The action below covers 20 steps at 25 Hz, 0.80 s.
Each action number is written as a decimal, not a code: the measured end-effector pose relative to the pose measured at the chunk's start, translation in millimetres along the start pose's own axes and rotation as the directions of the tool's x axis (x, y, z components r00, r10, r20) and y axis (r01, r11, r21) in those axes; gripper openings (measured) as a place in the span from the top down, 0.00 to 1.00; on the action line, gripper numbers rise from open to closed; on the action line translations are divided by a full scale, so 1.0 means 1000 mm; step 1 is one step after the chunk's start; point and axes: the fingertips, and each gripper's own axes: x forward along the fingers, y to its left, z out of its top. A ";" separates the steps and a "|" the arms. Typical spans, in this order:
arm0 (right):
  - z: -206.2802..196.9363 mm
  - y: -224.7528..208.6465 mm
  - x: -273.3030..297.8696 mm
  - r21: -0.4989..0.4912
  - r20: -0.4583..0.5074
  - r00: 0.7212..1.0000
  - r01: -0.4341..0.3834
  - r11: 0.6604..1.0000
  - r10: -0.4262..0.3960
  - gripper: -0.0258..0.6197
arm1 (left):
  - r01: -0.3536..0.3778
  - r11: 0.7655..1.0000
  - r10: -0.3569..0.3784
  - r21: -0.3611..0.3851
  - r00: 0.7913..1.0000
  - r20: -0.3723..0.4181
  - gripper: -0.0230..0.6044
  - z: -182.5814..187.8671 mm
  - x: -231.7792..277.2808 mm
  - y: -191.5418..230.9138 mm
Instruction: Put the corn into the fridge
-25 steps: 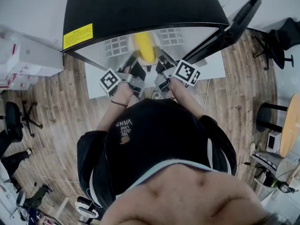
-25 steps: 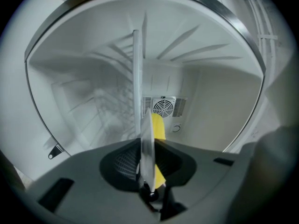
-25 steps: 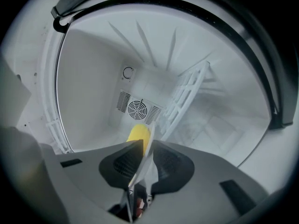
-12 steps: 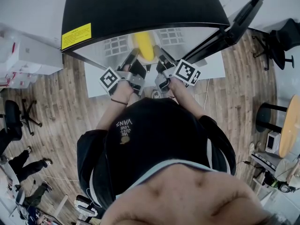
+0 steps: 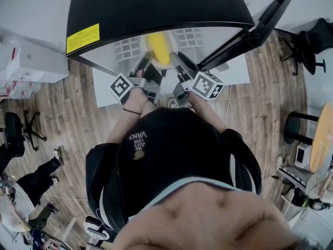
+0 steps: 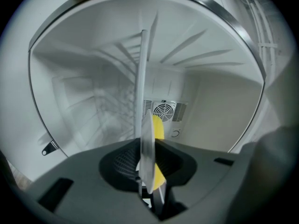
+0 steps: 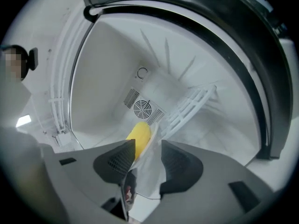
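A yellow corn cob [image 5: 158, 48] lies on a pale plate [image 7: 152, 174] inside the open fridge [image 5: 156, 9]. My left gripper [image 5: 147, 62] reaches in from the left and is shut on the plate's rim [image 6: 147, 157], with the corn [image 6: 159, 129] just beyond its jaws. On the right, my right gripper [image 5: 176, 60] has just been opening its jaws. The plate's other rim still lies between them, but the pads stand apart from it. In the right gripper view the right gripper [image 7: 147, 155] points at the corn [image 7: 138, 135].
The fridge door [image 5: 260, 22] stands open to the right. Inside are a fan vent [image 7: 141, 108] on the back wall and a white wire shelf [image 7: 191, 106]. White boxes [image 5: 26, 66] stand at the left, with office chairs [image 5: 312, 48] and a round table [image 5: 322, 139] on the right.
The right gripper's jaws have spread apart and its marker cube has rolled. The corn and plate sit a little deeper in the fridge. A person at the lower left has walked on.
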 end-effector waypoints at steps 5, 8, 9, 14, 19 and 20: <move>0.006 0.012 -0.009 -0.257 0.022 1.000 0.024 0.966 -0.019 0.71 | 0.006 1.000 -0.006 0.004 1.000 -0.004 0.86 0.000 0.001 -0.001; 0.002 0.025 -0.013 -0.382 0.012 1.000 0.009 0.924 -0.005 0.71 | 0.006 1.000 -0.006 0.007 1.000 -0.002 0.86 0.000 0.000 0.000; 0.000 0.029 -0.013 -0.419 0.009 1.000 0.007 0.908 -0.004 0.71 | 0.008 1.000 -0.008 0.007 1.000 -0.001 0.86 0.000 0.000 0.000; -0.013 0.041 -0.017 -0.528 -0.010 1.000 0.003 0.849 -0.010 0.71 | 0.019 1.000 -0.019 0.012 1.000 -0.005 0.86 0.000 -0.002 -0.001; -0.018 0.043 -0.025 -0.634 0.004 0.999 0.035 0.773 -0.042 0.76 | 0.023 0.999 -0.023 0.025 1.000 -0.012 0.86 0.001 -0.001 0.000; -0.018 0.044 -0.026 -0.652 0.011 0.999 0.040 0.757 -0.043 0.81 | 0.022 0.999 -0.022 0.027 1.000 -0.012 0.86 0.001 -0.001 0.001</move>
